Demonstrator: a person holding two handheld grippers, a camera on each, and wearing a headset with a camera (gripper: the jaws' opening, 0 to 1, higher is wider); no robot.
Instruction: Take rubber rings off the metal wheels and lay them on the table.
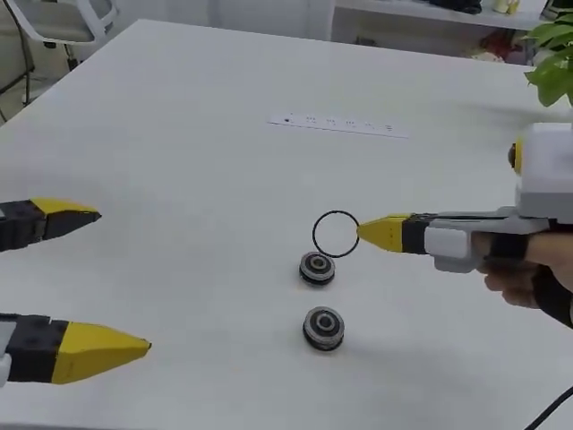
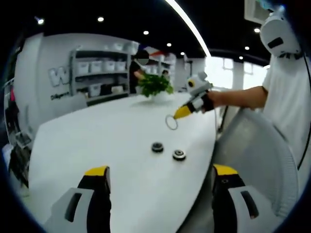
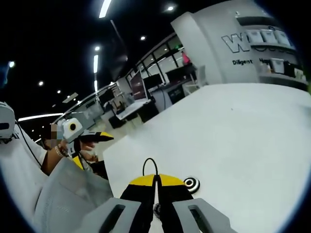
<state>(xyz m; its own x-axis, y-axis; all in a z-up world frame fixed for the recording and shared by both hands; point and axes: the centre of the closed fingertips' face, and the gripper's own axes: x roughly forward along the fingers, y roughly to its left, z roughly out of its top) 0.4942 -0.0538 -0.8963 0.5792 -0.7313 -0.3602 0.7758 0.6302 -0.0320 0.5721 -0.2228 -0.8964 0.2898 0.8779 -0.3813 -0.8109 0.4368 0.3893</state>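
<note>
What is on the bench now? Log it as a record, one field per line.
right gripper: fingers shut, pinching the rubber ring at their tips
rubber ring: black, thin, free of both wheels
far wheel: on the table, just under the ring in the head view
near wheel: on the table, apart from the far wheel
left gripper: fingers wide open, holding nothing, well away from the wheels
table: white, with a power strip lying farther back

Head view overhead; opposed low gripper views, shared wheels
</note>
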